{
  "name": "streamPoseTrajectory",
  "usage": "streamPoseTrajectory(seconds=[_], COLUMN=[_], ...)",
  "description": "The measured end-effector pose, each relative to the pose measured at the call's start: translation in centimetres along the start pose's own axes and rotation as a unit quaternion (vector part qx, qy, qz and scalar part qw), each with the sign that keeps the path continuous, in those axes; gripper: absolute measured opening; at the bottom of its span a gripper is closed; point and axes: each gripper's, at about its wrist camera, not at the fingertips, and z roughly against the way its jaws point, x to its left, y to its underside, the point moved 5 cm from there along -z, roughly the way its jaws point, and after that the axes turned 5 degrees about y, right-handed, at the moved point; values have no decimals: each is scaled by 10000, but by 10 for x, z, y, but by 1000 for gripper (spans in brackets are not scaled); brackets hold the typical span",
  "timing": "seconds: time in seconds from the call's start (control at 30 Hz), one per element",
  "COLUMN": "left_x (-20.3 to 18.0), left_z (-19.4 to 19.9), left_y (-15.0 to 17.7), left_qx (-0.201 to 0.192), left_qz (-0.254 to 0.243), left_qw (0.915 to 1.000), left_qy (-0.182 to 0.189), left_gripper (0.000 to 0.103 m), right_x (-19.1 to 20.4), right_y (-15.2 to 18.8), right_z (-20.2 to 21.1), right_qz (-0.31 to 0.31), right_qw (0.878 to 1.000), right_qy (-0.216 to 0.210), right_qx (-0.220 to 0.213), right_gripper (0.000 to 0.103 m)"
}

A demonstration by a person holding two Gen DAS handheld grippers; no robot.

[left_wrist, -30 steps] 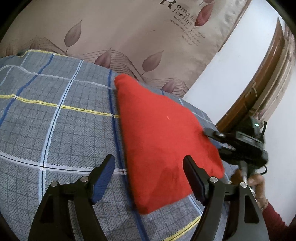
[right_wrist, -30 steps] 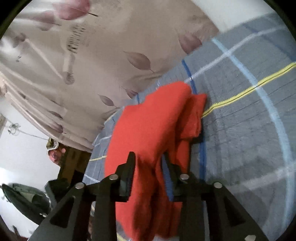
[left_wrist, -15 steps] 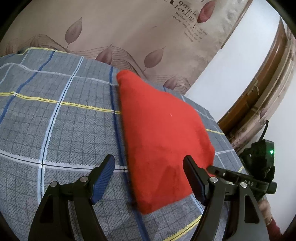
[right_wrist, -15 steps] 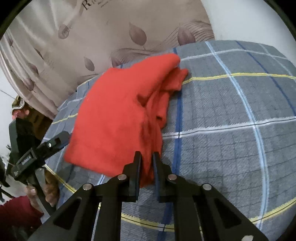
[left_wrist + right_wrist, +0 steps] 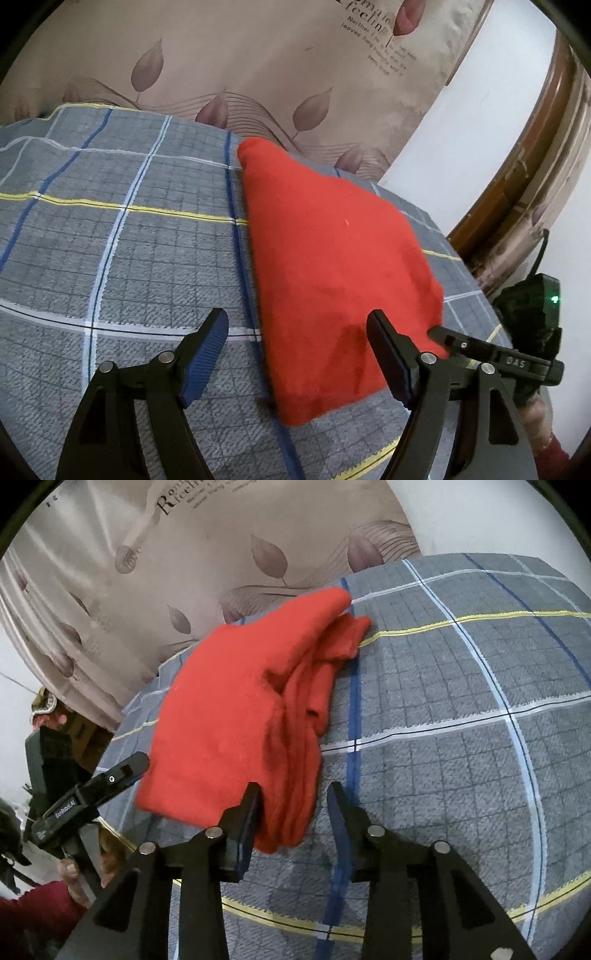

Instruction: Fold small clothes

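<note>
A red garment (image 5: 332, 266) was laid folded on a grey plaid bedspread (image 5: 110, 240), near the edge closest to a beige curtain printed with leaves (image 5: 258, 66). From the left wrist view its upper face was seen as a smooth, roughly triangular slab, narrowed toward a rounded tip by the curtain and widened toward the near corner. From the right wrist view the same red garment (image 5: 236, 716) was shown with several layers stacked along its right-hand side, and a smaller bunched piece was seen poking out at the far end, beside a blue stripe of the bedspread (image 5: 461, 775).

The left gripper (image 5: 297, 332) was held with its fingers spread wide apart; nothing was gripped between them, and the near edge of the cloth was framed in the gap. Whether the fingers were touching the fabric could not be told.

The right gripper (image 5: 293, 801) was likewise seen with its fingers parted, the layered near corner of the garment lying between them and just against the inner face of the left finger; no clamping was shown.

Each gripper was also caught by the other camera, at the garment's outer edge. A white wall (image 5: 461, 122) and a brown wooden frame (image 5: 535, 155) were visible beyond the bed in the left wrist view.
</note>
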Motion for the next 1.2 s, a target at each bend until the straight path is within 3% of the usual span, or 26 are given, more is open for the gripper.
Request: streamPoseTrajectory(seconds=[0.2, 0.43, 0.67, 1.03, 1.2], left_x=[-4, -3, -3, -1, -5], left_z=[1, -1, -2, -3, -5], left_y=[0, 1, 3, 4, 2], left_qx=[-2, 58, 63, 90, 125], left_qz=[-125, -212, -278, -295, -569], left_qw=[9997, 9989, 9982, 9975, 9947], left_qy=[-190, -409, -527, -628, -842], left_gripper=[85, 89, 92, 92, 92], right_x=[0, 10, 4, -1, -2], right_y=[1, 1, 0, -1, -2], right_z=[-1, -1, 3, 7, 9], right_qz=[56, 375, 223, 32, -43], right_qw=[9999, 9989, 9994, 9995, 9993], right_qy=[94, 252, 165, 69, 78], right_qx=[-40, -94, -205, -315, -375], right_gripper=[37, 59, 69, 73, 73])
